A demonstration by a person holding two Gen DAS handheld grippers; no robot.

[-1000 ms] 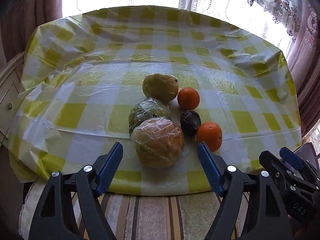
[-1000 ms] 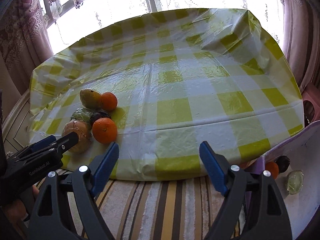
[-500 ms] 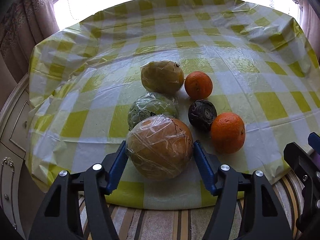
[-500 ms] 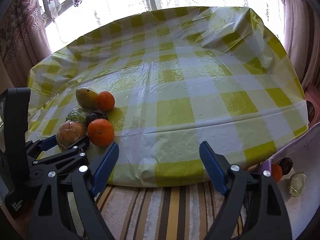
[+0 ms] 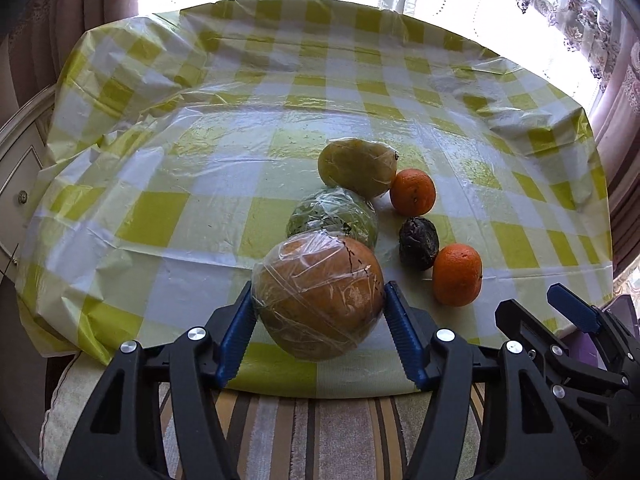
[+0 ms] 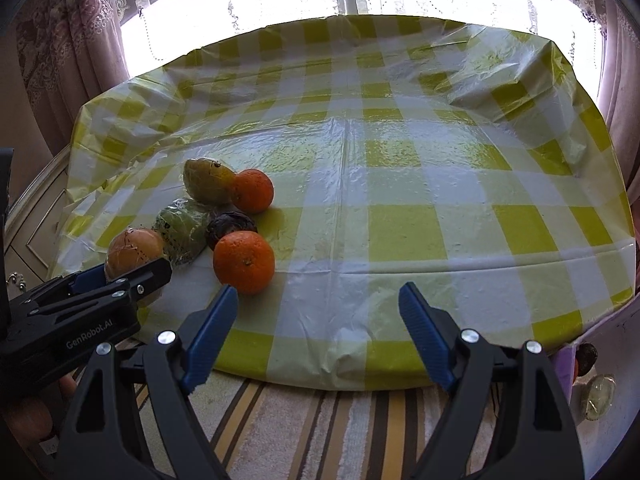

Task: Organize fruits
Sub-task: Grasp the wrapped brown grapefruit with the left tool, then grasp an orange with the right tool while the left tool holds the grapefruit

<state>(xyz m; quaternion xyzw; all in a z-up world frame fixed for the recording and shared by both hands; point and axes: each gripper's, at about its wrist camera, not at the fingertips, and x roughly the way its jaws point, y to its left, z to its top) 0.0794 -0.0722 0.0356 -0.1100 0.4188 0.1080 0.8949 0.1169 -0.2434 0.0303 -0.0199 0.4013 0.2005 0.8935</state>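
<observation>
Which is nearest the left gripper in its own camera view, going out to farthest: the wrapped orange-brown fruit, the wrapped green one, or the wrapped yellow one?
1. Wrapped orange-brown fruit: between the closing pads of the left gripper, at the table's near edge.
2. Wrapped green fruit: directly behind it.
3. Wrapped yellow fruit: farthest back, beside an orange.

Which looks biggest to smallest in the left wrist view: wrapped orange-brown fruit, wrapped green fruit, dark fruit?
1. Wrapped orange-brown fruit, though it is nearest the camera, which inflates it.
2. Wrapped green fruit.
3. Dark fruit.
</observation>
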